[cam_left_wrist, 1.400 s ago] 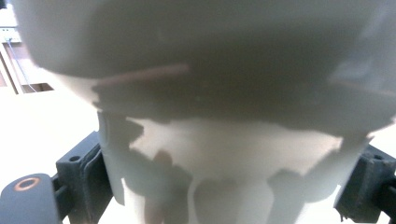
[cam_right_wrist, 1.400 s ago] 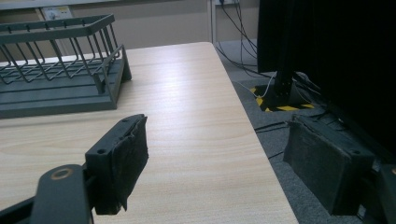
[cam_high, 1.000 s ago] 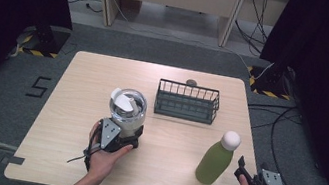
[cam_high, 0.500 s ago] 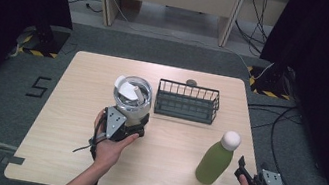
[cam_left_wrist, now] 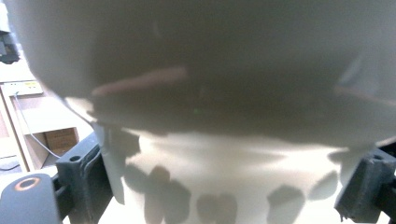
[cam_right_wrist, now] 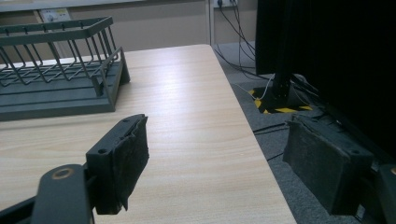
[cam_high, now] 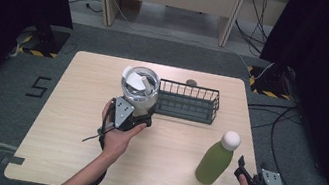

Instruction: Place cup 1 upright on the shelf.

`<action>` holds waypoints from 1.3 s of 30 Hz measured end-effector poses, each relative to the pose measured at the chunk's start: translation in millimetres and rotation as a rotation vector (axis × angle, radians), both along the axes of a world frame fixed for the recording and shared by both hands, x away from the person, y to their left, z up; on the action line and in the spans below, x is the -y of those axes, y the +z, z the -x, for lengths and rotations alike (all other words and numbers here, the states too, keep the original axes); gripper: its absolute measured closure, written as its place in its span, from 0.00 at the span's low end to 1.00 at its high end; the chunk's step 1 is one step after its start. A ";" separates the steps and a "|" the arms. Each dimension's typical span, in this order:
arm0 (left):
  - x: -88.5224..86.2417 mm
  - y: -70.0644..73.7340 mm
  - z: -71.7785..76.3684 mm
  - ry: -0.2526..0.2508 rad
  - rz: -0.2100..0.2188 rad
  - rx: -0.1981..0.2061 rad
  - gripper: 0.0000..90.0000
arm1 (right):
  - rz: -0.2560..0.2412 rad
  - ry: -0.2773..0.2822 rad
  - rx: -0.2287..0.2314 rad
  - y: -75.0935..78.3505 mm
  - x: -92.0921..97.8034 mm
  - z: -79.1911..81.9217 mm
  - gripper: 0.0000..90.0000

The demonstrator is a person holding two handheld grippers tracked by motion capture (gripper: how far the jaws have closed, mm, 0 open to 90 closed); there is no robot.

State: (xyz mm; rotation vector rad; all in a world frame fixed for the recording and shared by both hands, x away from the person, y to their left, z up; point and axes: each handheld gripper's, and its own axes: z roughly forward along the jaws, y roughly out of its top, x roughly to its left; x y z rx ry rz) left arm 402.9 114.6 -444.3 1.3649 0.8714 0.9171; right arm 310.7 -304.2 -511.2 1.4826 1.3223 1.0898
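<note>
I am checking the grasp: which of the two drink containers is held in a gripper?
The steel cup, clamped in the left gripper. The green bottle stands free beside the open right gripper.

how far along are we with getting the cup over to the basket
Done: the left tongs are shut on the clear cup, jaws pressing either side of its base in the left gripper view. In hand: the cup sits close beside the wire basket's left end, not inside it. Left, probably: setting it in the basket. The green bottle stands untouched on the table, with the right tongs open nearby.
</note>
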 end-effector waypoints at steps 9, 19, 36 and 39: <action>7.2 8.0 -11.6 0.006 0.005 0.017 0.11 | 0.000 -0.002 0.000 -0.8 0.2 -0.9 0.24; 18.2 16.0 -23.1 -0.003 0.012 0.029 0.11 | -0.001 -0.008 0.001 -1.2 2.0 -0.9 0.24; 30.5 20.8 -38.1 -0.014 0.005 0.030 0.11 | -0.007 -0.010 -0.002 -1.3 1.9 -1.1 0.24; 30.2 19.9 -40.0 -0.012 0.013 0.021 0.11 | -0.007 -0.010 -0.001 -1.5 1.6 -1.3 0.24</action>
